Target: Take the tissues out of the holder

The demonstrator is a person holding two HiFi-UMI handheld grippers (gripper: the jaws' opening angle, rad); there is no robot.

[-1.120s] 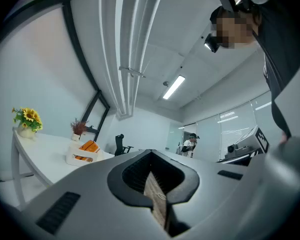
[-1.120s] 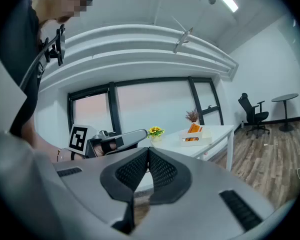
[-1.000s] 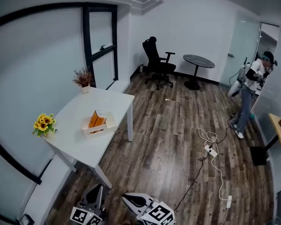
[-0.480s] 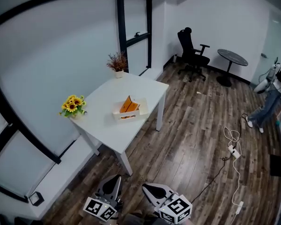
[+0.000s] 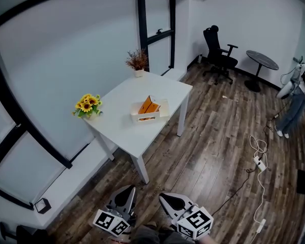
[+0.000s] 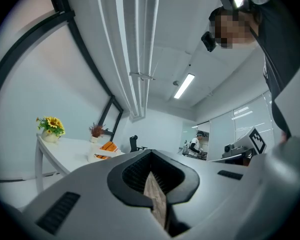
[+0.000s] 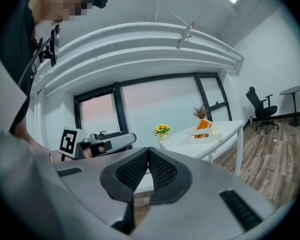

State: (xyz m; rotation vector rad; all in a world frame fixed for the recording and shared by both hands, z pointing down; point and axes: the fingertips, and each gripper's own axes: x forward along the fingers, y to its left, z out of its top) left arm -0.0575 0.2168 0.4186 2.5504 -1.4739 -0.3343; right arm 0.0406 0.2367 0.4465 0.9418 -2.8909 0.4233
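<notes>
The person is standing well apart from the white surface (image 5: 123, 136), holding the left gripper (image 5: 128, 193) and the right gripper (image 5: 168, 200) low, both clenched on nothing. The orange tissues (image 5: 148, 105) are sitting upright in the white holder (image 5: 142, 118) on that surface. If the grippers are arriving clenched, they are likely to be shoving the light holder rather than pinching. A one-sided pull could be dragging the holder along with the tissues, possibly off the near edge.
</notes>
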